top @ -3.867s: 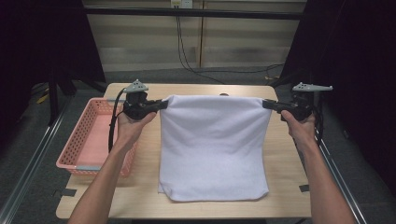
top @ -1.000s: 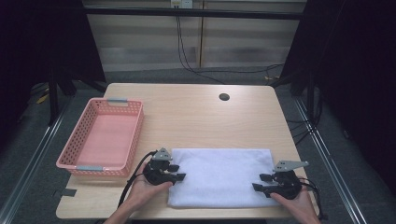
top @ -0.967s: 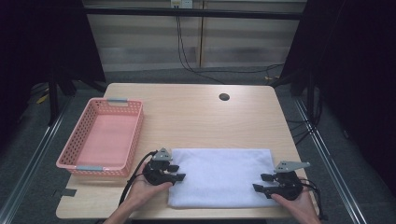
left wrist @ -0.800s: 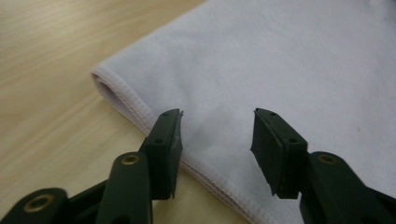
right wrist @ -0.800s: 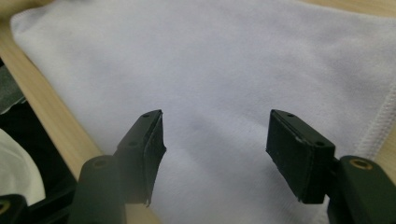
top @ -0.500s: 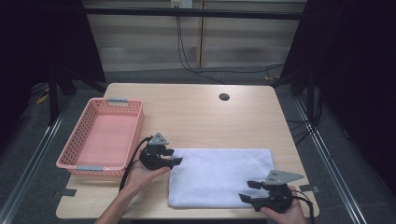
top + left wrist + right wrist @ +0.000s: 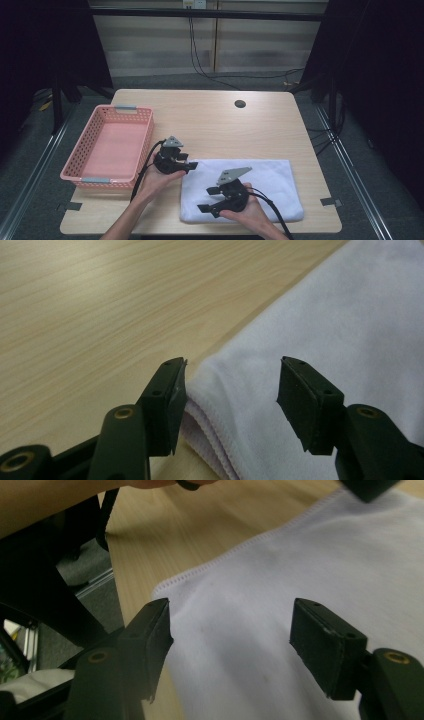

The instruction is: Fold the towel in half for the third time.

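A white towel (image 7: 260, 187) lies folded on the near part of the wooden table (image 7: 210, 125). My left gripper (image 7: 191, 165) sits at the towel's far left corner, pointing right. Its jaws have just been opening and stand open, with the folded towel corner (image 7: 220, 390) lying between and under them, pads off the cloth. My right gripper (image 7: 206, 199) hovers over the towel's near left part, pointing left. Its jaws have also just been opening; they stand open above the towel corner (image 7: 200, 595), gripping nothing.
A pink mesh basket (image 7: 148, 145) stands at the table's left edge, close to my left hand. A small round hole (image 7: 240, 104) marks the far side of the table. The table's front edge and dark floor (image 7: 85, 575) lie just beyond the right gripper.
The right gripper has swept left across the towel from its right edge to its near left part. The left gripper has lifted slightly off the left edge. Both pairs of jaws stand wider.
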The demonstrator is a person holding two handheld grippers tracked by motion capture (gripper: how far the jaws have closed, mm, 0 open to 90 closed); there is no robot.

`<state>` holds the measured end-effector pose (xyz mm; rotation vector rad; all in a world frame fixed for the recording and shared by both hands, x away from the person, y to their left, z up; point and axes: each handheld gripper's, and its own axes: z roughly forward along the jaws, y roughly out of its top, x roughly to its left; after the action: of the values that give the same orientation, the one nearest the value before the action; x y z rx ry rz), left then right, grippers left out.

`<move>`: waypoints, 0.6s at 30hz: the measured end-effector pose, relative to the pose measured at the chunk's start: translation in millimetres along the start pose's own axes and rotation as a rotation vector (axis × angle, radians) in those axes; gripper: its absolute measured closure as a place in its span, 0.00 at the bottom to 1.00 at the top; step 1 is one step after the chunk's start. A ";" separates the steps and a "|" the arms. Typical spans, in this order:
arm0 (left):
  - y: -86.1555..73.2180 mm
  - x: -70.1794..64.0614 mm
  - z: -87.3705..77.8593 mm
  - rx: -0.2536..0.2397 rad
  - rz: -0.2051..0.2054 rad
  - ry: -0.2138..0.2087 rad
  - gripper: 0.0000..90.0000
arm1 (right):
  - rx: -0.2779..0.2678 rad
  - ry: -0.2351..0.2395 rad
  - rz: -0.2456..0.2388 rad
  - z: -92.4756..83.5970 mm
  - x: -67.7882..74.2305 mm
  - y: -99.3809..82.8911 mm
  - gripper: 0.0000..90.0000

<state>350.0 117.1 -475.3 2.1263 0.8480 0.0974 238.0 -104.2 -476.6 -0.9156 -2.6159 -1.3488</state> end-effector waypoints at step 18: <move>-10.4 18.1 -2.1 -0.003 -0.065 0.052 0.50 | 0.054 -0.042 -0.191 53.1 24.0 -0.9 0.33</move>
<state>357.6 134.0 -485.3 2.0990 0.9458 0.1211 228.9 -52.8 -502.4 -0.7100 -2.8194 -1.3028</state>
